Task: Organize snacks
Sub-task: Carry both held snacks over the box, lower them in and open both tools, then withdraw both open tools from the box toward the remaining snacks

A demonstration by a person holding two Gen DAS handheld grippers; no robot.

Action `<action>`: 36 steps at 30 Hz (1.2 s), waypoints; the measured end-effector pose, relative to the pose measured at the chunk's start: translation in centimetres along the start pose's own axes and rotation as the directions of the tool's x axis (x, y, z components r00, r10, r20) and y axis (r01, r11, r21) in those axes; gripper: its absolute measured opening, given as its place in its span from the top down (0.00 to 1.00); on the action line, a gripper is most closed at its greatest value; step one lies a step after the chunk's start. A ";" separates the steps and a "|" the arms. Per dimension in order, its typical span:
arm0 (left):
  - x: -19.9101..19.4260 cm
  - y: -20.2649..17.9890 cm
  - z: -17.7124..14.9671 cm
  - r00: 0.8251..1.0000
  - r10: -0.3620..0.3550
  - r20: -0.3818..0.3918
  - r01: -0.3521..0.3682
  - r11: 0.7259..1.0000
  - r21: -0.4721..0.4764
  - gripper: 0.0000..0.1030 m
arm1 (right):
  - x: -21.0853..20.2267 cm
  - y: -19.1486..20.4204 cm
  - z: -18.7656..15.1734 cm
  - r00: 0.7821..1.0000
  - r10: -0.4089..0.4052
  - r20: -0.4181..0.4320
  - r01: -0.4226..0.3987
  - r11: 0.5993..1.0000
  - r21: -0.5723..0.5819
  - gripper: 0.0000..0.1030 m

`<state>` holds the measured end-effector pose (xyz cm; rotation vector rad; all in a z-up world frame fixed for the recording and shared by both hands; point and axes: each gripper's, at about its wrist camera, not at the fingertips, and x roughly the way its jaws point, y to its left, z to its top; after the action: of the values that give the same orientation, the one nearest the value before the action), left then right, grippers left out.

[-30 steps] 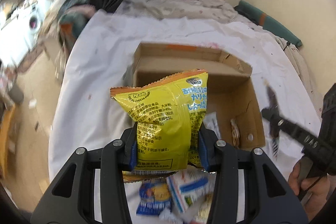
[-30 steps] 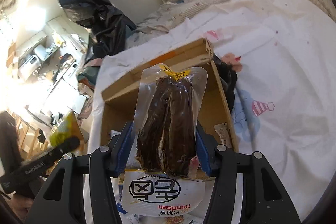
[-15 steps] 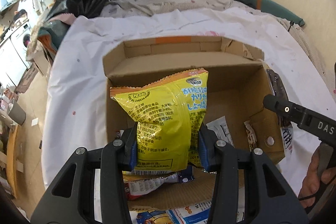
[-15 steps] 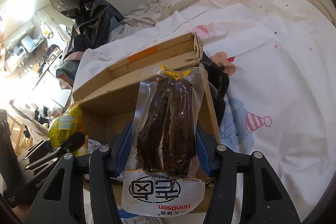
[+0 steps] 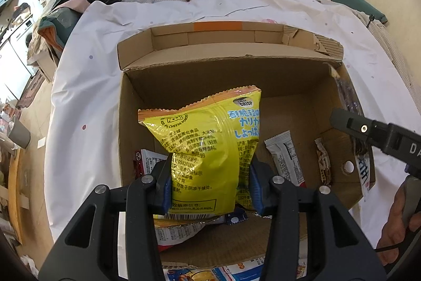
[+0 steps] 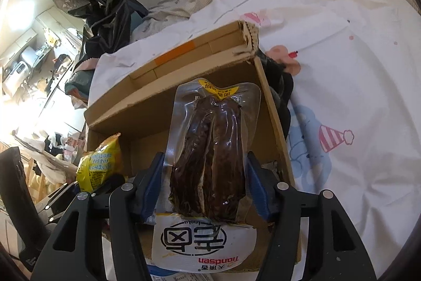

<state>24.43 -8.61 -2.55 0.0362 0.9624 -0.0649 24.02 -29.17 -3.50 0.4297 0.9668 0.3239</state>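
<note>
The left gripper [image 5: 210,186] has its blue pads pressed into the lower part of a yellow snack bag [image 5: 208,149], so the bag is pinched and stands upright between the jaws, above the open cardboard box [image 5: 218,75]. Under it, on the box floor, lie a few packets already put in: a silver wrapper [image 5: 285,157], a small brown bar [image 5: 324,162] and a red-and-white pack [image 5: 143,161] at the left wall.

The right gripper [image 6: 206,188] carries a clear pack of dark meat [image 6: 208,159], and its jaws have just been opening; in the right wrist view a thin gap seems to show at each side of the pack, so I judge the grip is loosening and the pads no longer press. This pack hangs over the right side of the same box, which sits on a white sheet [image 6: 355,70].

The step in hand is, I think, the dropping of both snacks into the box. The next move calls for the right jaws to part enough that the pack slides down, then the left ones to let the yellow bag go into the free middle space
</note>
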 end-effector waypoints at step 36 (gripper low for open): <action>-1.0 -0.6 -0.6 0.999 -0.041 0.020 0.041 0.999 0.029 0.20 | -0.5 -0.5 0.3 0.999 0.030 0.019 -0.030 0.998 0.048 0.16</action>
<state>23.30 -9.13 -2.11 0.0420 0.9422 -0.1168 24.05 -29.87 -3.18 0.4908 0.9528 0.3238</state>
